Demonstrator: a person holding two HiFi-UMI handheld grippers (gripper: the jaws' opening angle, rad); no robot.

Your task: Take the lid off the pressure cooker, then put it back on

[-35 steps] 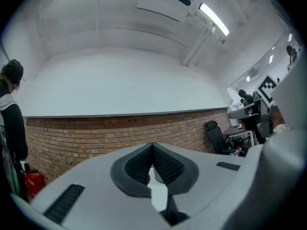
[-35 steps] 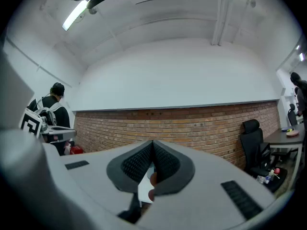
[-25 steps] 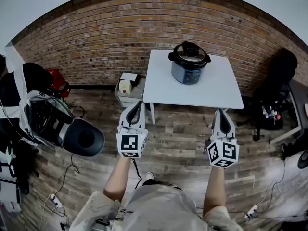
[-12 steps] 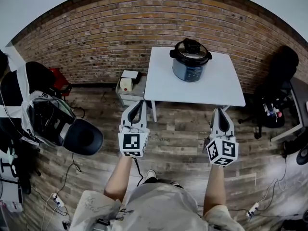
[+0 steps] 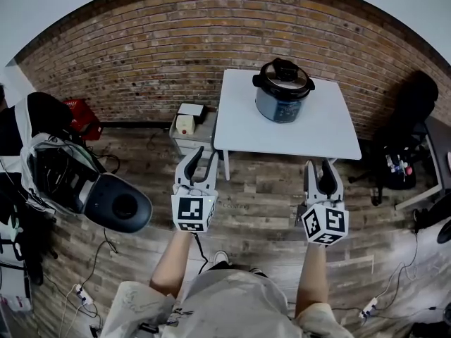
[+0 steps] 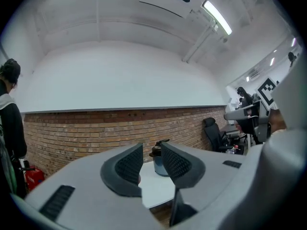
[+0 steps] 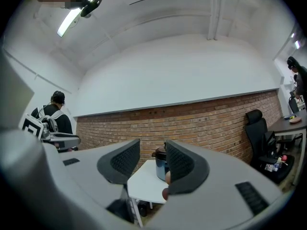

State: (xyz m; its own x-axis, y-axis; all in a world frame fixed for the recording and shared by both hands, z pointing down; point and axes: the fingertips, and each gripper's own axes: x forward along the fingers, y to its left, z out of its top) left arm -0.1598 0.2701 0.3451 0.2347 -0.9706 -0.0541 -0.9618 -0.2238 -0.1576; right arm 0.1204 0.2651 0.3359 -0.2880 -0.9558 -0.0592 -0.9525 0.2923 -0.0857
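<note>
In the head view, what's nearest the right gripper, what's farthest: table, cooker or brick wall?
1. White square table, just ahead of the right gripper, whose empty fingers have just been opening.
2. Grey, black-lidded pressure cooker, on the table's far half.
3. Red brick wall, behind.

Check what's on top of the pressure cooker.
Its lid, with a black handle, sits on the pressure cooker. The lid covers the inside, so any contents cannot be seen.
</note>
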